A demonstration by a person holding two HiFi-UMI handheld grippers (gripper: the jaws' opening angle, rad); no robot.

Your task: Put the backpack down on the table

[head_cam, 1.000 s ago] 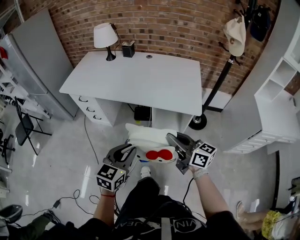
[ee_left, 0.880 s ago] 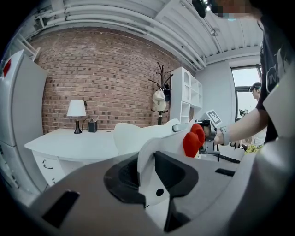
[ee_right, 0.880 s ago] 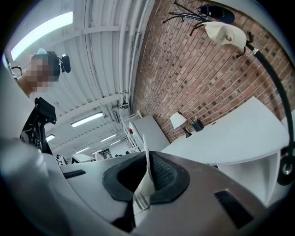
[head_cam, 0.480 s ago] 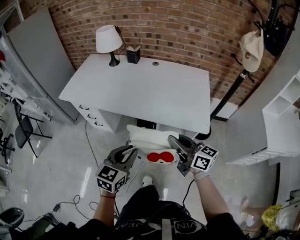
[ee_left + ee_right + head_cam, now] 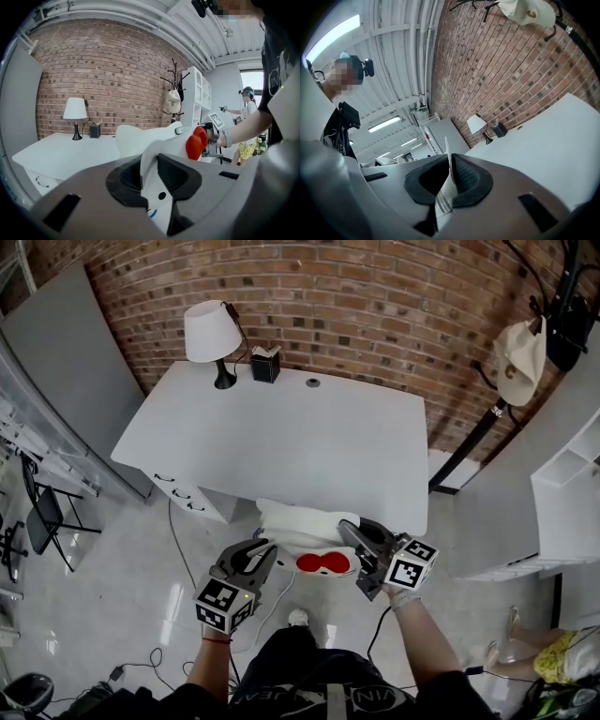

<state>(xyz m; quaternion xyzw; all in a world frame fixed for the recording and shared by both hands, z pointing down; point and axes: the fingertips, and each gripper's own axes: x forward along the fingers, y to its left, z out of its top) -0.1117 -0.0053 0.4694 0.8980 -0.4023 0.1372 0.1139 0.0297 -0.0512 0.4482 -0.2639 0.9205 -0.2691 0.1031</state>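
Observation:
A white backpack with a red bow hangs in the air between my two grippers, just before the front edge of the white table. My left gripper is shut on the backpack's left side; in the left gripper view the white backpack sits pinched between the black pads, with the red bow beyond. My right gripper is shut on a thin white strap of the backpack, which stands edge-on between its pads.
A white lamp and a small black box stand at the table's back edge by the brick wall. A coat rack with a cap stands right of the table. White shelves lie further right. Cables trail on the floor.
Both grippers have carried the backpack forward toward the table; the table's front edge is now right above the backpack in the head view. Both grips are unchanged.

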